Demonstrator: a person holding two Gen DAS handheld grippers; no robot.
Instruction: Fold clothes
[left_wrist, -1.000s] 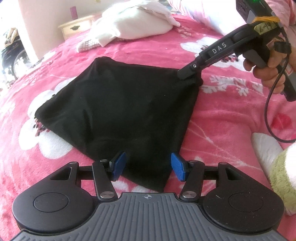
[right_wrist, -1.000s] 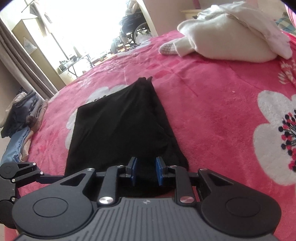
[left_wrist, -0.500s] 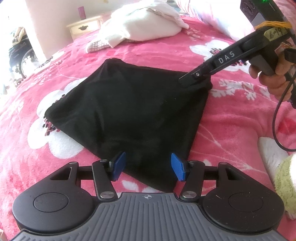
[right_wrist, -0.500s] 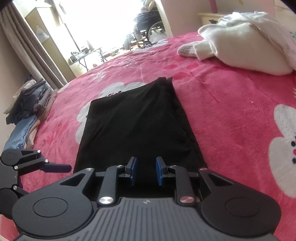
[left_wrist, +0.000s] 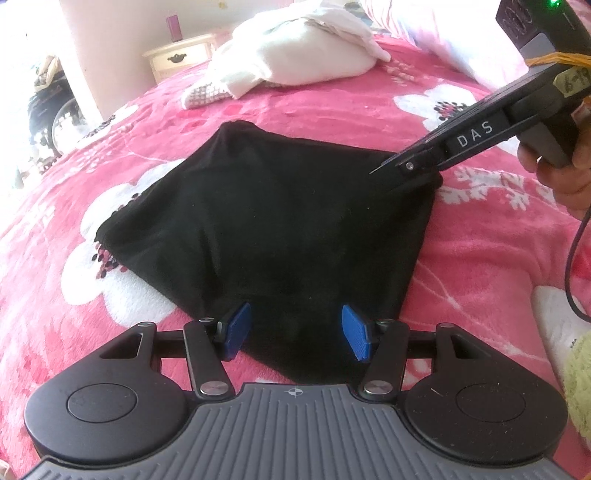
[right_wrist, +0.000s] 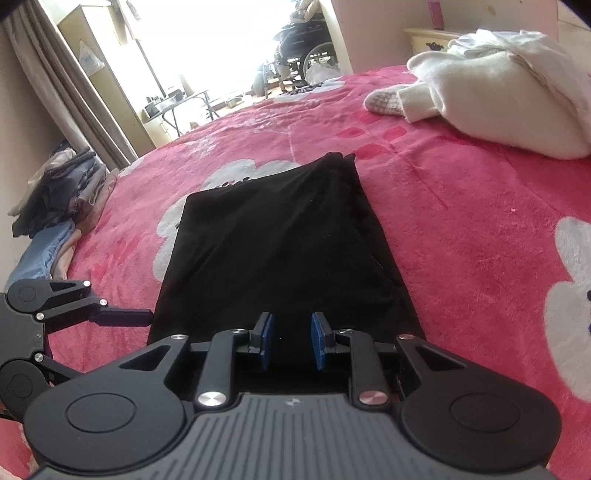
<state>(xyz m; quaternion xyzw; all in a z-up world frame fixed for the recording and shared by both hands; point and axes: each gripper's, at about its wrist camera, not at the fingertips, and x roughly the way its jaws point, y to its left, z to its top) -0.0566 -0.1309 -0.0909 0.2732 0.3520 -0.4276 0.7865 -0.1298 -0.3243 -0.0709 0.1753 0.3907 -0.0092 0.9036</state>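
2 grippers are hovering over a black garment (left_wrist: 273, 221) lying mid-bed on the pink blanket (left_wrist: 480, 258). Left gripper (left_wrist: 295, 332) jaws apart at its near corner; right gripper (right_wrist: 290, 339) jaws narrowly apart, gripping nothing. Likely mid-fold; next needs both clamping an edge.

Garment (right_wrist: 280, 243) flat on blanket (right_wrist: 472, 229); pillow (right_wrist: 491, 99) behind, clothes pile (right_wrist: 59, 192) left.

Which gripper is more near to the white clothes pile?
Right. The right gripper is at the black cloth's far corner, closer to the white pile; the left gripper is at its near corner.
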